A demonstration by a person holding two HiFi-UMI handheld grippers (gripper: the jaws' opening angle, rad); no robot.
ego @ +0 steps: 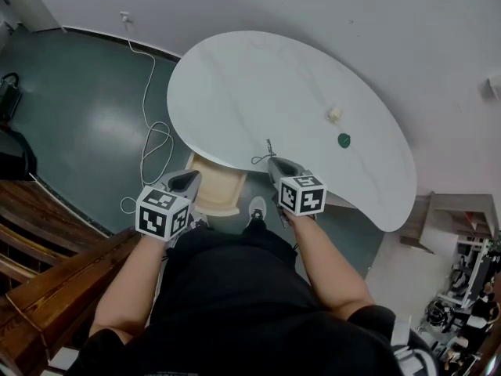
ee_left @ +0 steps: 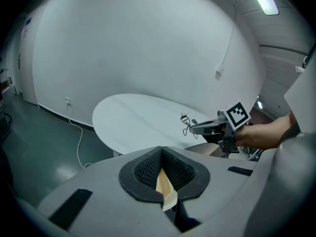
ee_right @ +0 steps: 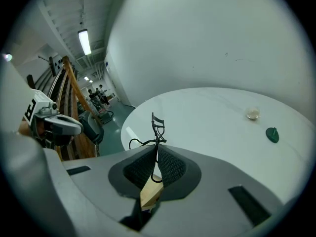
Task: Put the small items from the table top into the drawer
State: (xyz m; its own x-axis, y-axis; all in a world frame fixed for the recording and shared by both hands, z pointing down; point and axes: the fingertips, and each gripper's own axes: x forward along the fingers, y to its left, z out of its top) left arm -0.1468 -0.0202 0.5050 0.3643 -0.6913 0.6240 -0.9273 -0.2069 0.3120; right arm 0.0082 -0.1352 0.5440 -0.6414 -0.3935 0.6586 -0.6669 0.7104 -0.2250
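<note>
Black wire eyelash curler point(ee_right: 157, 127) pinched in right claw point(ee_right: 157, 151), above rim of smooth white kidney-shaped table point(ego: 258, 84). Empty left claw point(ee_left: 161, 151) closed, beside open pale-wood drawer point(ego: 218, 193). Farther along table: green teardrop piece point(ego: 344, 140), cream lump point(ego: 334, 115).

The person is wearing a black short-sleeved top point(ego: 235, 304) and a pale grey shoe point(ego: 257, 210). The left claw point(ego: 188, 180) and the right claw point(ego: 275, 163) are showing smooth grey, tapering shells. Each is bearing a white cube printed with black square markers: the left cube point(ego: 163, 212) and the right cube point(ego: 302, 194). Black ribbed pads point(ee_left: 144, 171) are lining the jaws, and black rectangular patches point(ee_left: 69, 209) are marking the grey housing.
</note>
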